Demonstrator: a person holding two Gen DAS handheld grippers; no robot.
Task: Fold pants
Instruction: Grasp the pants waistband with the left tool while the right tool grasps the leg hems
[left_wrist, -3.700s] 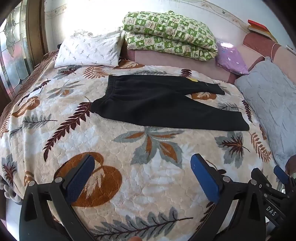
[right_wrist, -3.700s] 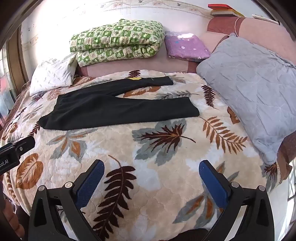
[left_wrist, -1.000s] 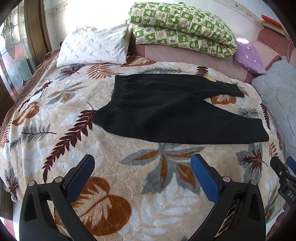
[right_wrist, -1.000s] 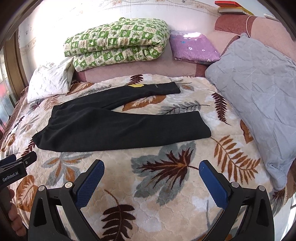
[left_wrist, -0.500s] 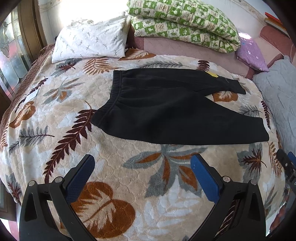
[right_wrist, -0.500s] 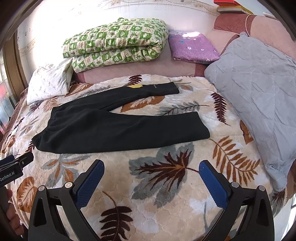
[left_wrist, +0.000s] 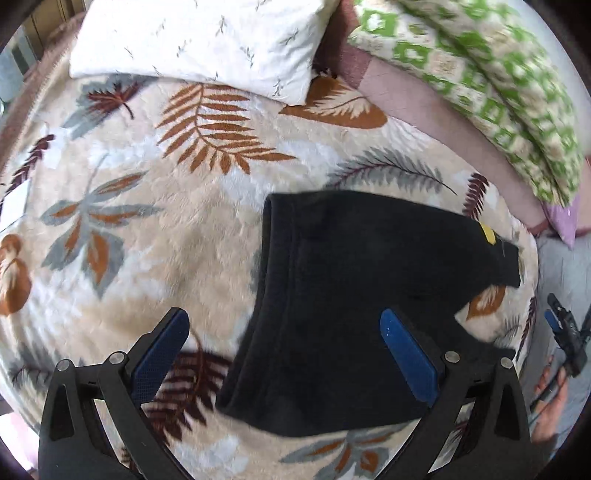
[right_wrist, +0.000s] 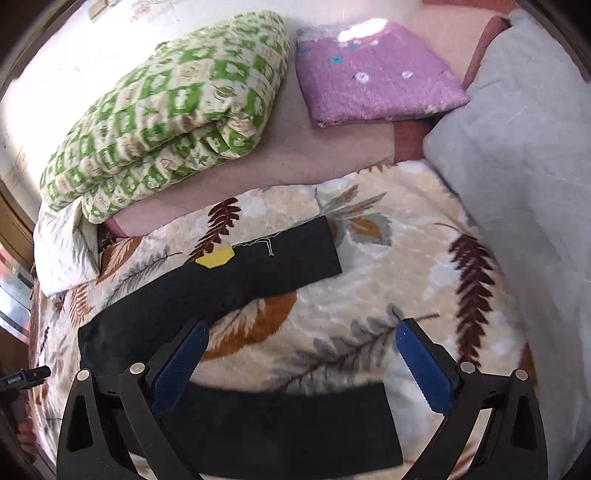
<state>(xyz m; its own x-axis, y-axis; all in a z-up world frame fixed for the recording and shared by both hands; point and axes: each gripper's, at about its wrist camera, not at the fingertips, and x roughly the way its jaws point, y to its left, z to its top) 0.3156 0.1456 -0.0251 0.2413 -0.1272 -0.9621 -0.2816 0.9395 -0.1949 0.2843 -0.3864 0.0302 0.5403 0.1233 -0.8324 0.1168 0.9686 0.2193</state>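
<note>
Black pants (left_wrist: 354, 295) lie flat and unfolded on a bed (left_wrist: 147, 229) covered by a cream blanket with leaf prints. The folding has not begun; this looks like the approach to a first grasp.

The left gripper (left_wrist: 284, 350) hangs low over the waistband end, jaws wide open and empty, one blue finger over the blanket and the other over the black cloth. The right gripper (right_wrist: 301, 360) hangs over the leg end, jaws also wide open and empty. The near leg's cuff lies just under it, and the far leg angles away toward the pillows.

The pants are spread in a shallow V, the legs parted with blanket showing between them. The waistband is a thick ribbed band at the left. A small yellow tag (right_wrist: 215, 257) sits on the far leg, next to what seems to be loose pale thread, though motion blur makes that uncertain. The cloth looks soft and heavy, like fleece.

The next move probably calls for each gripper to drop and pinch an edge, waistband corner at left and cuff at right, so one leg can be carried over the other. Pinching only the top layer would be the risk.
</note>
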